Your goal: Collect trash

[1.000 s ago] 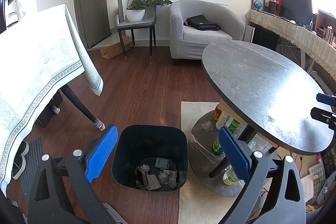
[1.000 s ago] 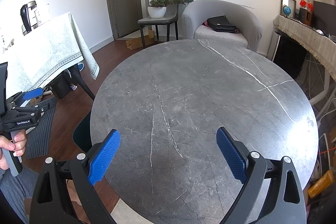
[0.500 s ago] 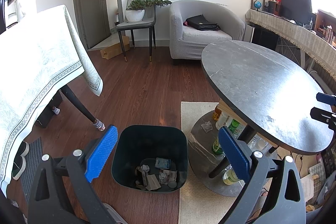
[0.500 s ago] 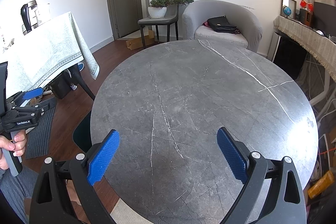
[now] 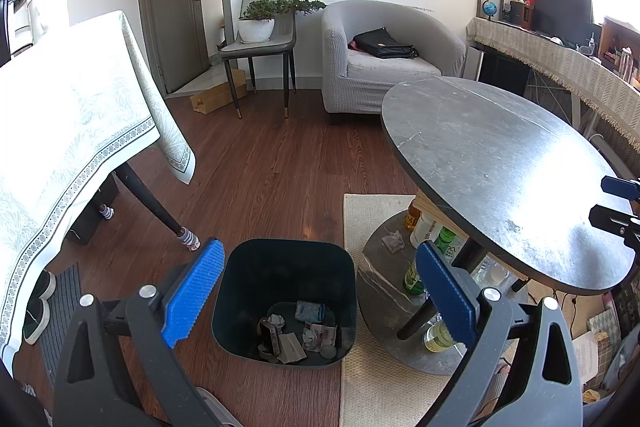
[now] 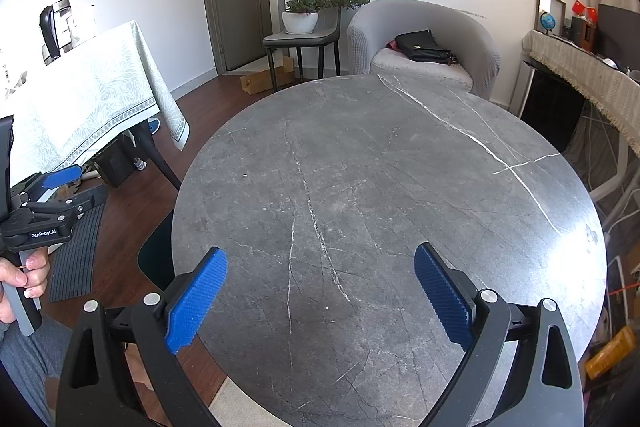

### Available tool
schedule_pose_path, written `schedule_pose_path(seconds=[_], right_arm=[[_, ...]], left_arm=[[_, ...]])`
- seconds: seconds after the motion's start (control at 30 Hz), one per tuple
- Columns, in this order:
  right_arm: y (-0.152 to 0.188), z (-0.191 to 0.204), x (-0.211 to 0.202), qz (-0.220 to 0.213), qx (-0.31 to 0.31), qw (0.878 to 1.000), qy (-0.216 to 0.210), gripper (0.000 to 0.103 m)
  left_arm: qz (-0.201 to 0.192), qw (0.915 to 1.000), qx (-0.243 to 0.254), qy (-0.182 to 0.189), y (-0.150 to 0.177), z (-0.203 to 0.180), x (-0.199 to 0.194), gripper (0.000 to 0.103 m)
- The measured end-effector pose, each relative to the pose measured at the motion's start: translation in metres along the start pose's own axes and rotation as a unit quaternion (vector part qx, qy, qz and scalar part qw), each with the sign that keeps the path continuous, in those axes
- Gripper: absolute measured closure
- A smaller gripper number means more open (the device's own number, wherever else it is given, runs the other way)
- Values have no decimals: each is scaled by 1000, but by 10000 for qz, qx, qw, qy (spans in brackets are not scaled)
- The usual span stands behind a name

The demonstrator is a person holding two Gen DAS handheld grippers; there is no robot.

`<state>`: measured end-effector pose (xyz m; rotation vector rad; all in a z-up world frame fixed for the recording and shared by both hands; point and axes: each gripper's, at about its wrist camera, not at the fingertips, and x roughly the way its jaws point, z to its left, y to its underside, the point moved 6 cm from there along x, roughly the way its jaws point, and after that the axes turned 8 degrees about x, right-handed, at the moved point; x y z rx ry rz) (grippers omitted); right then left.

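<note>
in the left wrist view, the left hand-held gripper (image 5: 316, 291) hangs above the wooden floor (image 5: 272, 179) with its blue pads (image 5: 192, 295) wide apart and nothing between them. just under it stands a dark green trash bin (image 5: 240, 291) on the floor, beside the edge of a beige rug (image 5: 372, 379). at the bottom of the bin lies the trash (image 5: 300, 331): crumpled papers, a small blue packet and some cards. to the right is the round grey marble bench (image 5: 500, 167); under it, on its round base, stand several bottles (image 5: 412, 277) and a crumpled grey scrap (image 5: 393, 240). the tip of the right hand-held gripper (image 5: 618, 203) shows at the right edge, over the bench.

in the right wrist view, the right hand-held gripper (image 6: 320, 297) hovers over the bare bench top (image 6: 380, 187), its pads (image 6: 442, 295) spread wide and empty. at the left edge a person's hand (image 6: 22, 283) grips the handle of the left hand-held gripper (image 6: 48, 203). a dark part of the trash bin (image 6: 156, 255) shows beyond the bench rim.
</note>
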<state>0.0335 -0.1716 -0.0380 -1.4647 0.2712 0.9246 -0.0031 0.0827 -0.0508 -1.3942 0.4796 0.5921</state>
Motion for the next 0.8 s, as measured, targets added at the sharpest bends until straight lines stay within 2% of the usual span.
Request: schedule_pose_path(seconds=[0.8], right_arm=[[-1,0,0,7,-8,10000,-3,7]], left_arm=[[80,10000,-51,2,-1,-2,0,5]])
